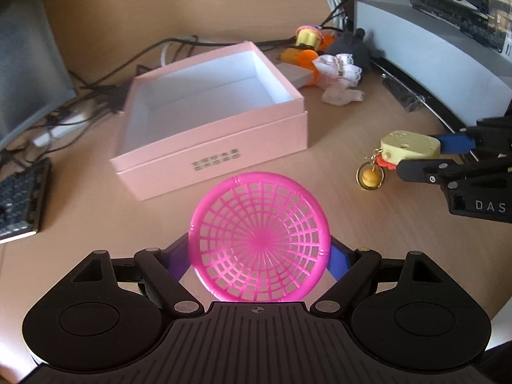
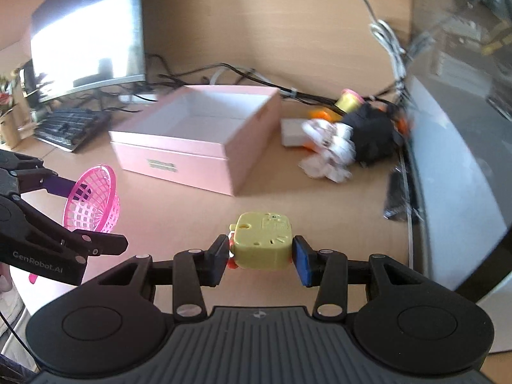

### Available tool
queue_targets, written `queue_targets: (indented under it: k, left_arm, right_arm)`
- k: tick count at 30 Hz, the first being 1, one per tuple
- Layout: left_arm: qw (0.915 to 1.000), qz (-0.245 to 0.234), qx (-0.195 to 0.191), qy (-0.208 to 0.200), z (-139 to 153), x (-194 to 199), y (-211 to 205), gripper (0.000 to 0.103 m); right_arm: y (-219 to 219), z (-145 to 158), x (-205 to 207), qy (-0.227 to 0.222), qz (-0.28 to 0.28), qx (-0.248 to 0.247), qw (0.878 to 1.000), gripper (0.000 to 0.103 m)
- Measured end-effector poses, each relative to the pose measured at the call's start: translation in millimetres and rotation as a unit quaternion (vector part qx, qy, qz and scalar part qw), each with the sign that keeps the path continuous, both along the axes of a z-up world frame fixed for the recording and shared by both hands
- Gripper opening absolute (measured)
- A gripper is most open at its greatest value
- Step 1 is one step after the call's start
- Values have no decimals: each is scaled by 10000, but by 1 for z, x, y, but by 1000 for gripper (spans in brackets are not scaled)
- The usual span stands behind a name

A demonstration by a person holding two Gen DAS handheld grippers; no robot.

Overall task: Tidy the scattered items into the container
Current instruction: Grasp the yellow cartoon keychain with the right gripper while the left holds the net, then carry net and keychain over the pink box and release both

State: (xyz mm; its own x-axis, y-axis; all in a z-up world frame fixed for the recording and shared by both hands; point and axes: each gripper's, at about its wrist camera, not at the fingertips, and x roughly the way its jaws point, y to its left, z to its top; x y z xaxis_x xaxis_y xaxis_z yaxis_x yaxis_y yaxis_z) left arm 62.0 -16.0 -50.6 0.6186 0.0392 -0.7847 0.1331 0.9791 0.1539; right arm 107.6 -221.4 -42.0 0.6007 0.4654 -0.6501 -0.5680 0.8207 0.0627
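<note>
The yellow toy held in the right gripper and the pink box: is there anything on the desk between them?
No. In the right wrist view, only bare desk lies between the yellow toy in the right gripper and the pink box.

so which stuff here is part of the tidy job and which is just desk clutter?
Job:
open pink cardboard box
round pink plastic mesh basket, in left gripper
yellow block-shaped toy keychain, in right gripper
crumpled white lace fabric

Clutter:
black keyboard
tangled black cables

One pink box (image 1: 204, 147), one pink basket (image 1: 260, 240), one yellow toy (image 2: 260, 244), two claws.
</note>
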Motion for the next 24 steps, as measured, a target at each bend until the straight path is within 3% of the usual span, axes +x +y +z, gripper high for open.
queue_targets:
  k: [8, 24]
  left_arm:
    - [9998, 57, -198, 13, 3, -24, 33, 88]
    - [9977, -433, -381, -366, 16, -56, 92, 88]
  right_arm:
    - [36, 15, -37, -215, -191, -25, 9996, 41]
    - [102, 35, -91, -581, -606, -407, 9956, 41]
